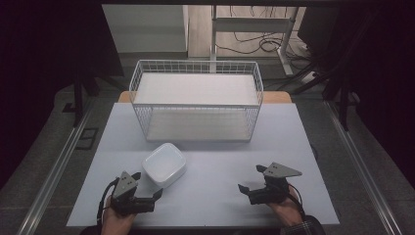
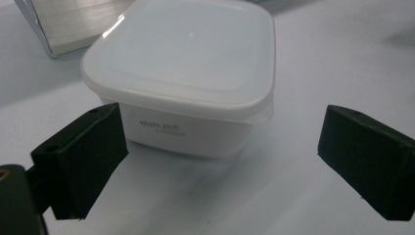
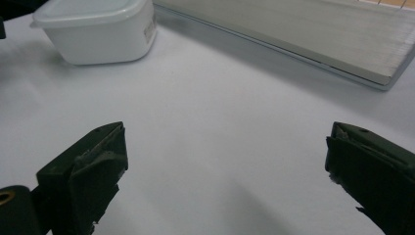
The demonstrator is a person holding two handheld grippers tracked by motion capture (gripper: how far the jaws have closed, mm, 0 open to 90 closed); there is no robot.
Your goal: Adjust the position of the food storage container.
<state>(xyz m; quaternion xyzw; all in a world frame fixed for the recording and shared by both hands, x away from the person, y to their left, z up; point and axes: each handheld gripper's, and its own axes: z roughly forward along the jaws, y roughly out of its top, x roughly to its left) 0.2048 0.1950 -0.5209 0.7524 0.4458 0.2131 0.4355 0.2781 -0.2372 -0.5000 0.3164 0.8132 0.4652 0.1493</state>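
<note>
My left hand-held gripper (image 1: 155, 195) stands open just short of the lidded white container (image 1: 164, 164) on the bench (image 1: 215, 196). My right hand-held gripper (image 1: 249, 180), also open, holds nothing.

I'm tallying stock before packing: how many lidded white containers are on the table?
1. The white container sits on the table in front of the wire rack, just ahead of the left hand-held gripper.

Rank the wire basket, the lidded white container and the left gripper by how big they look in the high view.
Largest to smallest:
1. Wire basket
2. Left gripper and lidded white container: they look about alike, and the gripper is nearer the camera, so I won't rank them.
</note>
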